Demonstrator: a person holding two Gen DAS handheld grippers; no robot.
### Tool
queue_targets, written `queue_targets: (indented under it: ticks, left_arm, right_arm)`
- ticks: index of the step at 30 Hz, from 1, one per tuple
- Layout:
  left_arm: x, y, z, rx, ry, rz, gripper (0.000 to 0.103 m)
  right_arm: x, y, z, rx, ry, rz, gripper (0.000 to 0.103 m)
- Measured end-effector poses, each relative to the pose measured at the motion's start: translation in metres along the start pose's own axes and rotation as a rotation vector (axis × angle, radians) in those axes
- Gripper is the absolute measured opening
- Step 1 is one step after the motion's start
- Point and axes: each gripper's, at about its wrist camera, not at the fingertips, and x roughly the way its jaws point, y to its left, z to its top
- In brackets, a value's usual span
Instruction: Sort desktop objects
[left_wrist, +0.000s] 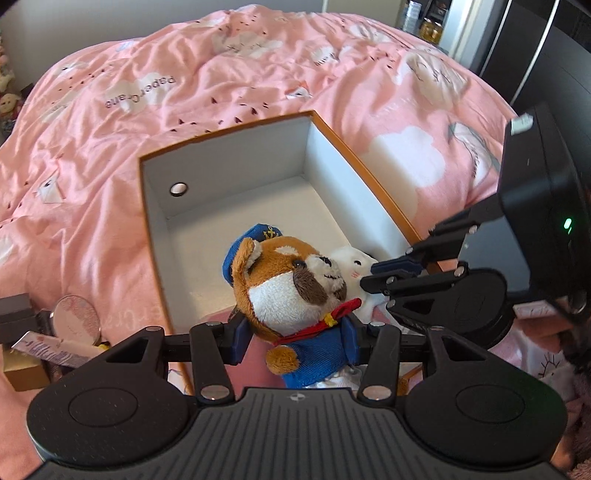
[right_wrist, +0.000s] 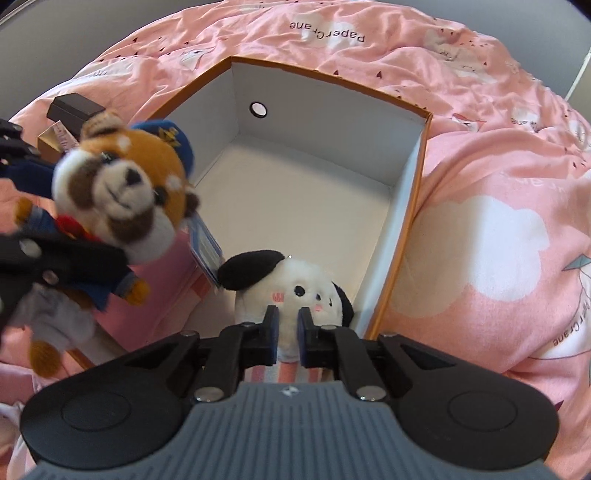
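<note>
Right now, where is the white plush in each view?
Left wrist: white plush at centre right, behind the fox plush, held by the right gripper.
Right wrist: lower centre, between the fingers.
Shared landmark: the box.

Left gripper (left_wrist: 293, 334) clamped on the fox plush (left_wrist: 291, 291), pads pressed into its blue-jacketed body at both sides, toy raised above the box's near edge. Right gripper (right_wrist: 286, 332) clamped on the white plush (right_wrist: 291, 291), fingers nearly together, pinching below its face. Right gripper sits just right of the left one, fingertips near the fox's head.
</note>
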Motion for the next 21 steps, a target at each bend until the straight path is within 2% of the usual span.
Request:
queue_targets:
  ticks: [3,4,9,14,21]
  left_arm:
    - [0.012,-0.005,0.000,0.022,0.019,0.008,0.056]
    - [0.016,-0.006,0.000,0.028,0.025,0.008,0.056]
    - [0.039,-0.010,0.000,0.036,0.074,0.011,0.056]
    - [0.050,-0.012,0.000,0.037,0.090,-0.002,0.056]
    - [0.068,-0.004,-0.005,-0.008,0.168,-0.041,0.056]
  right_arm:
    - [-0.001,-0.007,0.002,0.015,0.013,0.030,0.005]
    - [-0.001,-0.009,0.002,0.022,0.016,0.033,0.000]
    - [0.001,-0.014,0.006,0.015,0.036,0.051,0.000]
    - [0.001,-0.018,0.006,0.025,0.047,0.070,0.000]
    - [0.001,-0.020,0.006,0.047,0.057,0.099,0.000]
